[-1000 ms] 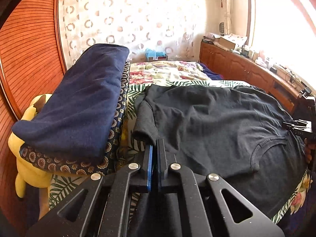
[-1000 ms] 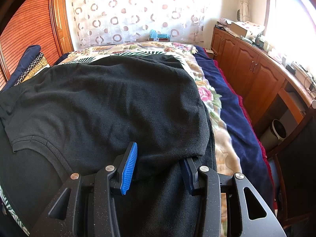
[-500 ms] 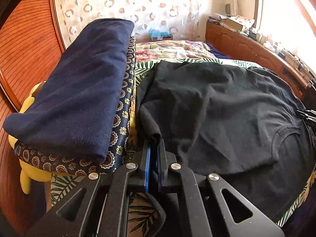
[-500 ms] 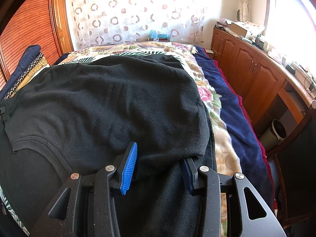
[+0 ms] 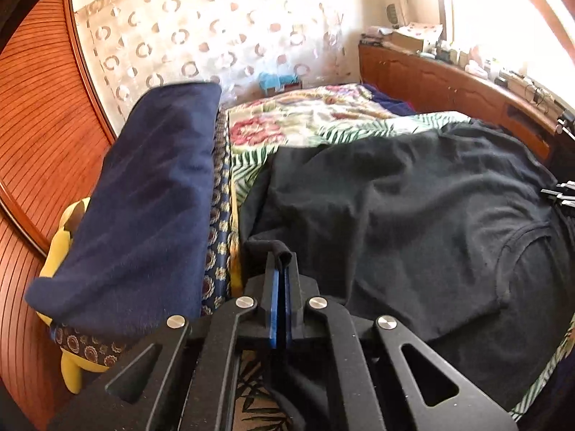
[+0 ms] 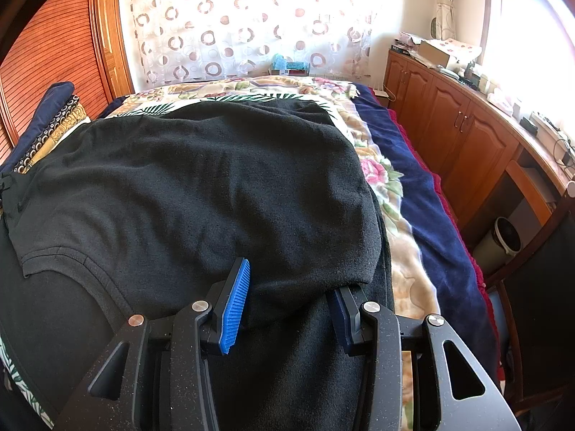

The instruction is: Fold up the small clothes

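A T-shirt (image 5: 413, 222) lies spread on the bed (image 5: 316, 115), with a stack of folded blankets (image 5: 143, 197) just beside it on the left and what may be a plush toy (image 5: 68, 244) behind that stack. Cabinets (image 6: 463, 140) run along the bed's right side, and a curtain (image 6: 251, 25) hangs beyond its far end.

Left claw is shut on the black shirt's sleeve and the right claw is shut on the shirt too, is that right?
Not quite. The left claw is shut on the black shirt's sleeve, but the right claw is open: the right wrist view shows its jaws spread wide, with the shirt's folded edge lying between them, ungripped.
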A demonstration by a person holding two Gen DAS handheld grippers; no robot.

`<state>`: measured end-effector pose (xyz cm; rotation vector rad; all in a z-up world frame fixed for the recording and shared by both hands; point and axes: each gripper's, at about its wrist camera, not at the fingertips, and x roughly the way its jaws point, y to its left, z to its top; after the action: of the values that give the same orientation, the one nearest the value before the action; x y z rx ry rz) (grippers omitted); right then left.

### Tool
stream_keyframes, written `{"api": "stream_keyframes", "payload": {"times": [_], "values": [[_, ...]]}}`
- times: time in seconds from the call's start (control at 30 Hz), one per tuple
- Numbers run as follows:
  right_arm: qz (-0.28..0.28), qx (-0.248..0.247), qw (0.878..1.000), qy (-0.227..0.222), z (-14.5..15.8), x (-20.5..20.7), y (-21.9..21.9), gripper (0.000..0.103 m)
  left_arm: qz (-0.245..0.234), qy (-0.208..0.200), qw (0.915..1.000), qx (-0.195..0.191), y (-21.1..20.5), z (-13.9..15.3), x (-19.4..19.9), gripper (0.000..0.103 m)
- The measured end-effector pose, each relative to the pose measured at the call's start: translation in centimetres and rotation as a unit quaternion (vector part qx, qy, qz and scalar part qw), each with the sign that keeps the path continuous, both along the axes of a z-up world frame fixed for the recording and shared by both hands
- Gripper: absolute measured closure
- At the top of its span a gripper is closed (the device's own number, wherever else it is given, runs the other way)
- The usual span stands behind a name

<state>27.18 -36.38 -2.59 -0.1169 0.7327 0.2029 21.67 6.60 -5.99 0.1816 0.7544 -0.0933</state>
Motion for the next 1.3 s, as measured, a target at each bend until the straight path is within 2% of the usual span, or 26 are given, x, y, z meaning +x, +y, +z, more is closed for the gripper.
{"api": "stream_keyframes", "payload": {"times": [0.17, 0.2, 0.23, 0.27, 0.33, 0.5, 0.77, 0.93, 1.07, 1.2, 1.3], "values": [[0.000, 0.004, 1.000, -0.001, -0.1, 0.1, 0.1, 0.060, -0.003, -0.050, 0.9978, -0.042, 0.1, 3.3, -1.8, 0.100], [0.006, 0.008, 1.000, -0.002, -0.1, 0.1, 0.1, 0.067, -0.008, -0.056, 0.9972, -0.050, -0.1, 3.8, -2.2, 0.100], [0.010, 0.010, 1.000, -0.003, -0.1, 0.0, 0.2, 0.083, -0.010, -0.059, 0.9969, -0.052, -0.2, 4.1, -2.5, 0.100], [0.011, 0.011, 1.000, -0.004, -0.1, 0.0, 0.3, 0.091, -0.015, -0.061, 0.9966, -0.054, -0.4, 4.3, -2.8, 0.100], [0.012, 0.008, 1.000, -0.008, 0.0, -0.1, 0.6, 0.100, -0.022, -0.062, 0.9960, -0.060, -0.7, 4.5, -3.4, 0.100], [0.036, 0.048, 0.998, -0.033, 2.1, -1.8, 0.9, 0.101, -0.021, -0.072, 0.9940, -0.079, -0.4, 4.6, -5.0, 0.100], [0.061, 0.069, 0.991, -0.092, 7.6, -6.9, 0.2, 0.101, -0.007, -0.102, 0.9878, -0.117, 1.9, 6.4, -7.4, 0.100], [0.064, 0.085, 0.989, -0.106, 9.6, -10.3, -1.9, 0.101, 0.000, -0.115, 0.9824, -0.147, 3.6, 7.4, -9.5, 0.100], [0.058, 0.094, 0.989, -0.097, 8.8, -12.3, -3.7, 0.101, 0.013, -0.098, 0.9835, -0.151, 4.6, 5.7, -11.0, 0.100], [0.044, 0.078, 0.995, -0.052, 5.1, -12.1, -4.5, 0.101, 0.028, -0.057, 0.9888, -0.135, 4.6, 1.8, -11.0, 0.100], [0.030, 0.064, 0.997, -0.020, 2.3, -11.4, -4.5, 0.101, 0.036, -0.029, 0.9891, -0.140, 4.7, -0.7, -10.9, 0.100]]}}
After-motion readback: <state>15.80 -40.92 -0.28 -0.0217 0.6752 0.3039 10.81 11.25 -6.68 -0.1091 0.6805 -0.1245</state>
